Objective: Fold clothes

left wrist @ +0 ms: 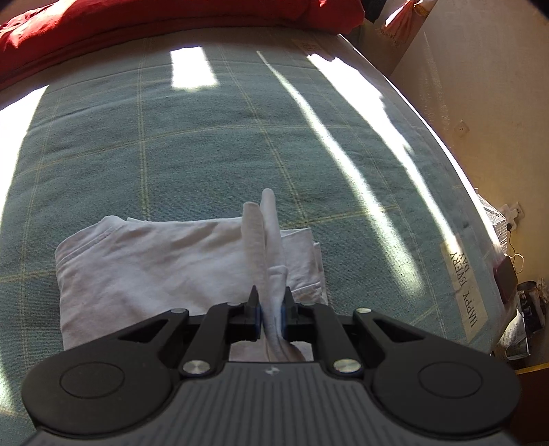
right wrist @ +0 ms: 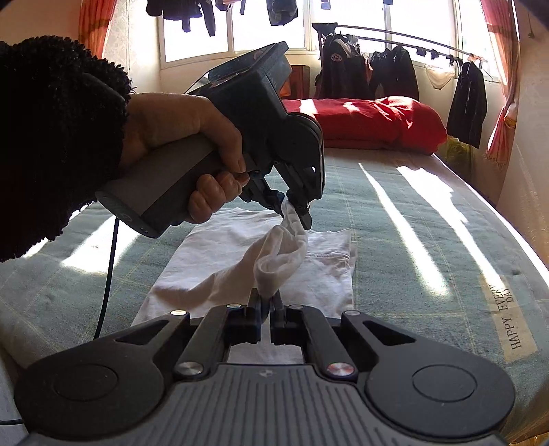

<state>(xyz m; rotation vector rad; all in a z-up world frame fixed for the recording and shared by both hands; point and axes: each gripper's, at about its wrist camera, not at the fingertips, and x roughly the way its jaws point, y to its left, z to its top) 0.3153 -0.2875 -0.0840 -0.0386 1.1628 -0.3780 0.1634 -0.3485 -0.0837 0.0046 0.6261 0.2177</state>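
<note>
A folded white T-shirt [left wrist: 144, 260] lies flat on the green plaid bedspread [left wrist: 206, 137]; it also shows in the right wrist view [right wrist: 329, 274]. A white sock [right wrist: 281, 254] hangs in the air above the shirt, stretched between both grippers. My left gripper [left wrist: 271, 308] is shut on one end of the sock [left wrist: 271, 247], and it shows from outside in the right wrist view [right wrist: 291, 209], held by a hand in a black sleeve. My right gripper [right wrist: 266, 305] is shut on the sock's other end, close above the shirt.
A red quilt [right wrist: 370, 116] is piled at the bed's far end, also seen in the left wrist view [left wrist: 137, 24]. Dark jackets hang on a rack [right wrist: 394, 72] by the windows. A wall [left wrist: 480, 103] runs along the bed's right edge. A cable [right wrist: 109, 274] trails from the left gripper.
</note>
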